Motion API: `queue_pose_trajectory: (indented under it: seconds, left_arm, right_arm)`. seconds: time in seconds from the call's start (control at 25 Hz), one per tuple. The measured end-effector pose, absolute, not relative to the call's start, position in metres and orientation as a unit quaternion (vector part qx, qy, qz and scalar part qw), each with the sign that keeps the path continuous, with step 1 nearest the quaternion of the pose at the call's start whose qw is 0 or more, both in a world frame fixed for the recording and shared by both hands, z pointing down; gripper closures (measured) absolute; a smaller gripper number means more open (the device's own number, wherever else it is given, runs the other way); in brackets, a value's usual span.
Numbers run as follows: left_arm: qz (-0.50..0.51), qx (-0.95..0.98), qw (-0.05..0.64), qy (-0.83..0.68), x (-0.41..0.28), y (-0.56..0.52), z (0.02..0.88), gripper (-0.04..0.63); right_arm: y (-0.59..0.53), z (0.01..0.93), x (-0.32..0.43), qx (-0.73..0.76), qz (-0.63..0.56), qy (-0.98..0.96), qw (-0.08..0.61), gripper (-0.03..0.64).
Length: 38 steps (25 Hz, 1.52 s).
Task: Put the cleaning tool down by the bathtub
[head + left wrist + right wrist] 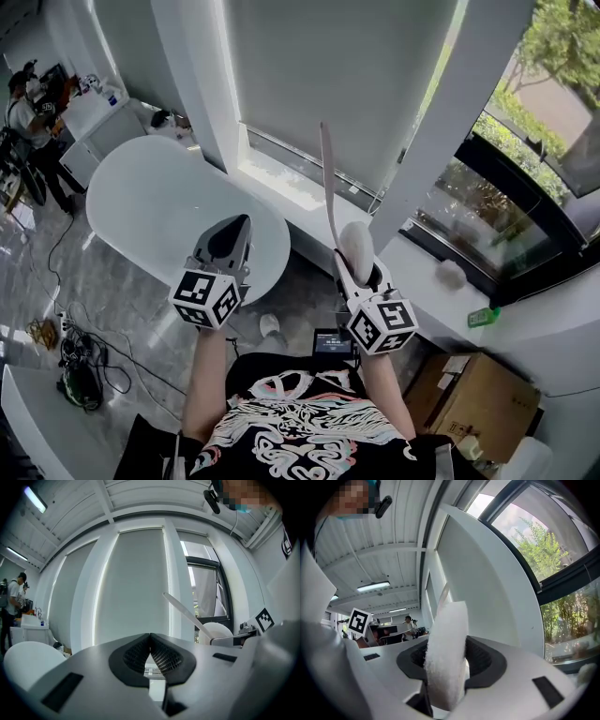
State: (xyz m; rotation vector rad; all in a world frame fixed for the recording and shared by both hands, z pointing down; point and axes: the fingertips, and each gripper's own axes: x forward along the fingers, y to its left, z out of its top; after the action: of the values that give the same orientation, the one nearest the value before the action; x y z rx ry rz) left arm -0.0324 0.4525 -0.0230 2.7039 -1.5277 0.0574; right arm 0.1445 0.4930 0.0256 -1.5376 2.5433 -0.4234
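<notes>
White and fluffy, the pad of the cleaning tool (355,242) stands up from the right gripper (362,268) in the head view, and its long pale handle rises toward the window blind. We see the tool in the air, to the right of the white bathtub (159,206) and well apart from it. The left gripper (242,223) hangs over the near end of the tub. Each gripper carries a cube with black-and-white square codes. On the small dark screen (333,342) near the person's waist, the writing is too small to read. The same is true for the cardboard box (478,398) and the green object (483,317) on the sill.

From the left gripper view, we find the left gripper (150,641) clenched, its ribbed pads meeting at the tips with nothing between them. The cleaning tool (214,631) shows at the right, handle slanting up to the left, and the bathtub (28,658) at the lower left.

From the right gripper view, the right gripper (447,660) grasps the cleaning tool (446,639): the dark fingers (485,660) press on both sides of the thick white pad, which stands upright between them. One square code (358,620) is visible at the left.
</notes>
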Motion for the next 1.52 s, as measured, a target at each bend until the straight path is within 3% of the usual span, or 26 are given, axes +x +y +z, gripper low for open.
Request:
queue_pose_trajectory:
  seconds: [0.6,1.52]
  left_arm:
    - [0.026,0.878,0.040,-0.477,-0.024,0.338,0.003,0.578]
    - [0.019,0.876,0.065,-0.477,-0.097,0.064,0.029,0.578]
  right_arm:
    - [0.390,0.050,0.146,-0.529,-0.161,0.832,0.043,0.420]
    - [0.127,0.060,0.078,-0.538,-0.158,0.828,0.023,0.419]
